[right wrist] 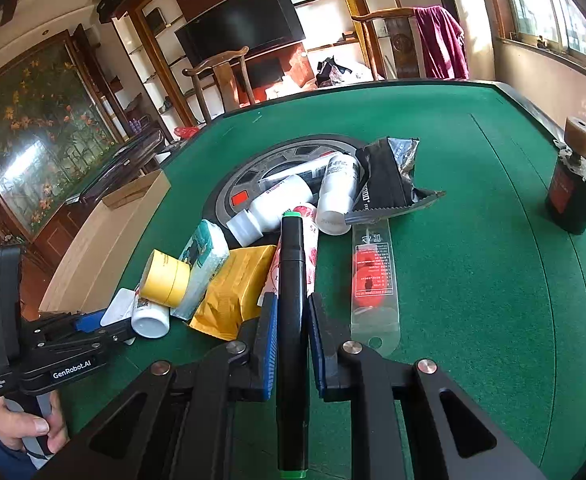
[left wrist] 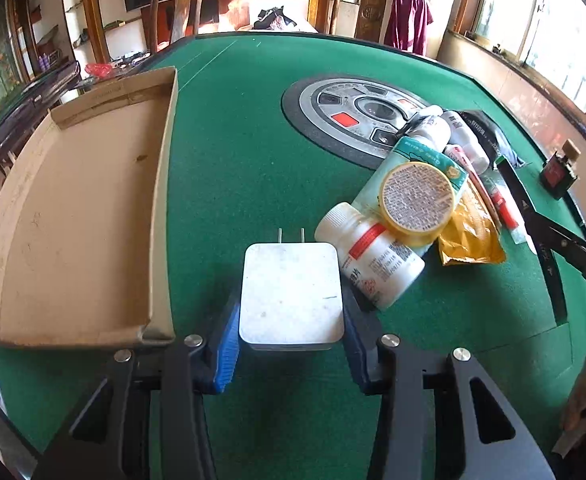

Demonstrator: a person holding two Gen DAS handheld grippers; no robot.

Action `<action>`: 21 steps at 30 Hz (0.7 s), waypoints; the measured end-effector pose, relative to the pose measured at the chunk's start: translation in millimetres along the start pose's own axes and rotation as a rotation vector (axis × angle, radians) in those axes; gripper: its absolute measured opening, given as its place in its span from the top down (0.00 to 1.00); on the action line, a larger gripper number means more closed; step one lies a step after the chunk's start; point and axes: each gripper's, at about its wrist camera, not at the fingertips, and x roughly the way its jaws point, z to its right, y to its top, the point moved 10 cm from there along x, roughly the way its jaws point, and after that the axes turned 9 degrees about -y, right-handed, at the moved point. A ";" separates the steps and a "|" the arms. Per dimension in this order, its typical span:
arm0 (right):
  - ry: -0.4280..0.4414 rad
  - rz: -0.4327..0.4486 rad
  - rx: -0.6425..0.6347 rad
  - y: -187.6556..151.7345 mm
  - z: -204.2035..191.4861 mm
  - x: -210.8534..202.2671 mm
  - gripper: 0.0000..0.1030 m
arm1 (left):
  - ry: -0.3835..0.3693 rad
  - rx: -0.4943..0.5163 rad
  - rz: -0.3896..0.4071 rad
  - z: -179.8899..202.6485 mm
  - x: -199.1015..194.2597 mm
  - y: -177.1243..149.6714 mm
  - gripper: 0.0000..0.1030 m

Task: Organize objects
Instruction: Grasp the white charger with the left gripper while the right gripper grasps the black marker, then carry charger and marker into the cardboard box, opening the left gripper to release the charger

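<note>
- While the left gripper (left wrist: pixel 291 344) sits low over the green table (left wrist: pixel 253 168), its blue pads are clamped on both sides of a white charger (left wrist: pixel 291 294), prongs pointing away from the camera.
- Just left of the charger there's a shallow cardboard tray (left wrist: pixel 33 280), nothing in it that I can see.
- On the charger's right, a white pill bottle (left wrist: pixel 373 264) lies on its side, pretty much touching it.
- Behind that bottle: a yellow tape roll (left wrist: pixel 417 200) leaning on a green-and-white tissue pack (left wrist: pixel 421 156), plus a yellow pouch (left wrist: pixel 469 240) flat on the felt.
- Right gripper (right wrist: pixel 293 320) is closed tight on a black marker (right wrist: pixel 291 280) with green ends, held lengthwise along the fingers.
- Past the marker tip, the pile has more white bottles (right wrist: pixel 337 192), a torn black foil bag (right wrist: pixel 389 176) and a clear packet with a red thing inside (right wrist: pixel 371 276).
- Far right edge of the table, well apart from the pile, stands a dark bottle with a cork-like stopper (right wrist: pixel 573 192).
- Bottom left of the right view, a hand (right wrist: pixel 21 428) grips the left gripper's handle.
</note>
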 end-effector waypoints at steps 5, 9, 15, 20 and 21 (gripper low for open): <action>-0.002 0.038 0.004 5.5 1.9 -9.0 0.85 | -0.038 -0.009 0.050 -0.3 -21.3 -4.5 0.58; -0.002 0.061 -0.003 7.8 -4.5 -14.3 0.85 | -0.078 0.000 0.111 5.0 -43.7 -4.6 0.58; 0.047 0.097 0.006 -6.5 -39.7 -41.5 0.85 | -0.108 -0.006 0.163 -10.2 -69.8 -5.4 0.58; 0.113 0.092 -0.021 -14.9 -92.4 -54.4 0.85 | -0.126 -0.055 0.204 -43.5 -92.1 -7.0 0.57; 0.127 0.087 -0.039 -14.1 -106.5 -55.3 0.85 | -0.126 -0.067 0.212 -51.4 -96.3 -7.3 0.57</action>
